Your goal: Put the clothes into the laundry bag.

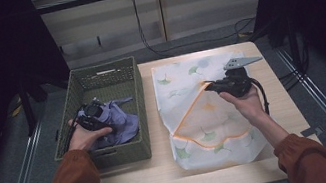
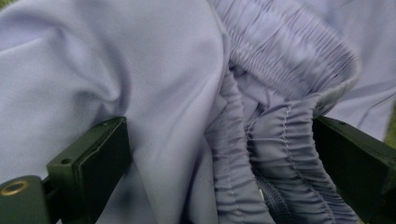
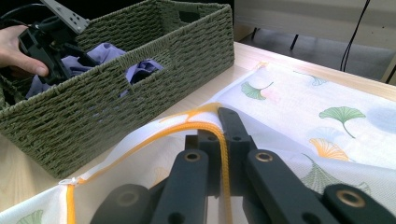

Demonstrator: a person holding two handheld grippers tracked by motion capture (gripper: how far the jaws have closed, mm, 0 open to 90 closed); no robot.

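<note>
Pale wooden surface [image 1: 274, 102]: right hand-held gripper [image 1: 208, 85] clamped on bag's [image 1: 205, 114] orange hem. Left hand-held gripper [image 1: 99, 114], jaws wide, straddles soft, light lilac garment [image 1: 123, 121] in left basket [image 1: 130, 77]; grab the bunched elastic waistband [image 2: 280, 140].

Woven wicker basket [image 1: 135, 107]; smooth lilac cloth garment [image 2: 154, 79]; pale wood table [image 1: 278, 91]

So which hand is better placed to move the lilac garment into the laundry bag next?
Left, most likely. The left hand-held gripper is down in the basket with the lilac garment between its jaws. The right hand-held gripper is shut on the bag's orange edge, holding it up.
</note>
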